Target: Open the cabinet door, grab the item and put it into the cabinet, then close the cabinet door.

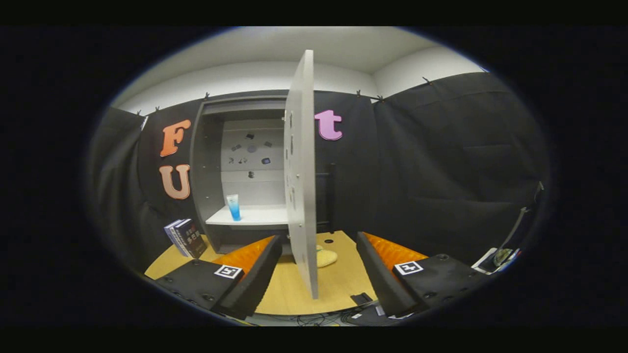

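Blue-and-clear plastic tube point(233, 206) stands upright on the white shelf point(255, 215) inside the grey cabinet point(208, 162), whose pale door point(301, 171) juts open, edge-on between the released, empty gripper point(319, 255) fingers; closing seems next, needing a sideways push on that door

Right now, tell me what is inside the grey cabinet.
A blue tube stands upright on the white shelf. The open grey door covers the cabinet's right part. The gripper is open, empty.
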Demonstrator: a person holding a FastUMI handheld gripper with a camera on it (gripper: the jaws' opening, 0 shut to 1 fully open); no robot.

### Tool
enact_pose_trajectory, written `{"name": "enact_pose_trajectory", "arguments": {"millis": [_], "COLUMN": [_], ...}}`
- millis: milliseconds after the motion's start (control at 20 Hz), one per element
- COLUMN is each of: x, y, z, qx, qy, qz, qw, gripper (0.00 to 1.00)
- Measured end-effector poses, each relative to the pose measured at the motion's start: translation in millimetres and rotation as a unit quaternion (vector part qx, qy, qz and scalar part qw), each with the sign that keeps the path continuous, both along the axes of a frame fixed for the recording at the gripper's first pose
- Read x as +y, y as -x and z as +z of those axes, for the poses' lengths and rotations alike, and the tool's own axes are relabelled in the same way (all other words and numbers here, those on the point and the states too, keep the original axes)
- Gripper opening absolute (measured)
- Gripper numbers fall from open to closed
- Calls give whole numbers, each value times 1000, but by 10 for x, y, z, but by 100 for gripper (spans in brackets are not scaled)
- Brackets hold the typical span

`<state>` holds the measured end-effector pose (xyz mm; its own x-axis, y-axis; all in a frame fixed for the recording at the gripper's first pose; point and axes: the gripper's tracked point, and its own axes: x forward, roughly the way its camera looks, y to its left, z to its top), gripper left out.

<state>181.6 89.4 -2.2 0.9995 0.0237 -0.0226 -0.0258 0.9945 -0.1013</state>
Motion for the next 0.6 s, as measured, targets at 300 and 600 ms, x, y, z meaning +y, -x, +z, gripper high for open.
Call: {"name": "enact_pose_trajectory", "arguments": {"millis": [300, 600], "x": [-368, -393], "y": [-248, -444], "z": [-253, -516], "qx": [17, 33], "qy": [-9, -8], "qz": [0, 18], "qw": [1000, 999], "gripper": [97, 97]}}
